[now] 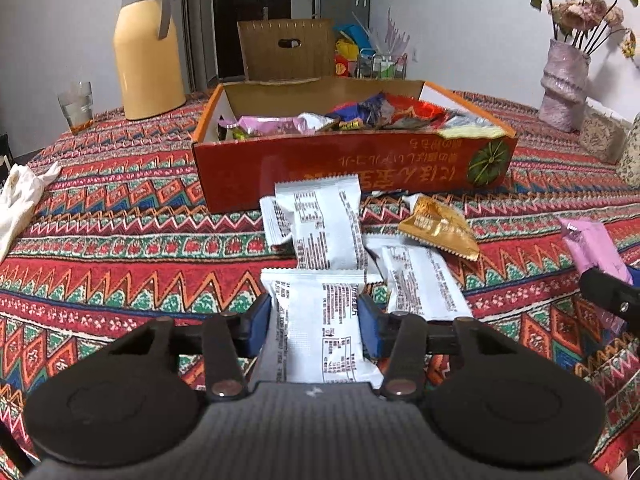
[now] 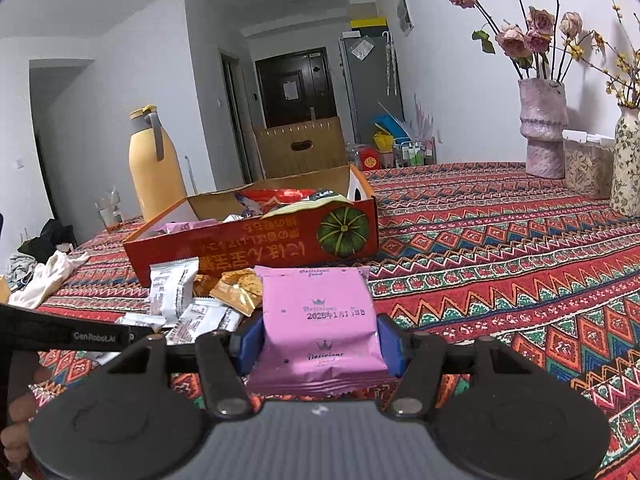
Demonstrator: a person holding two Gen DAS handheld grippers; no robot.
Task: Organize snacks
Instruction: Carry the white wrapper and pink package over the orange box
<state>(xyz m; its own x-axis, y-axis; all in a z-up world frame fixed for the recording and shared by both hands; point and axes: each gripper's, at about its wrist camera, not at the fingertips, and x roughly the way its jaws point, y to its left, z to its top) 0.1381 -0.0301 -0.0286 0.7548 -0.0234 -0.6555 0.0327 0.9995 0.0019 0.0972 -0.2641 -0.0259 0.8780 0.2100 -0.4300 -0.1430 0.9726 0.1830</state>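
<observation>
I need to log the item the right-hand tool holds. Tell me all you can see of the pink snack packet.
The pink snack packet is a glossy, pillow-shaped wrapper with crimped ends, crown logos, "Delicious food" print and a stamped date. It looks sealed and puffed, held above the patterned tablecloth, pinched at its sides between the blue pads of the right hand-held gripper.

Table under patterned red tablecloth (image 1: 120, 216). On it: red cardboard box (image 1: 352, 164) at 12 o'clock, open top, full of snack packets. Just in front of the box, a pile of white packets (image 1: 324, 232), with a gold packet (image 1: 436, 228) beside them at 1 o'clock. Yellow thermos (image 1: 146, 52) at 10 o'clock, drinking glass (image 1: 76, 106) to its left. White cloth (image 1: 20, 200) at 9 o'clock. Pink vase (image 1: 562, 84) with dried flowers at 2 o'clock, a lidded container (image 2: 586, 168) and floral vase (image 2: 626, 168) beside it.
</observation>
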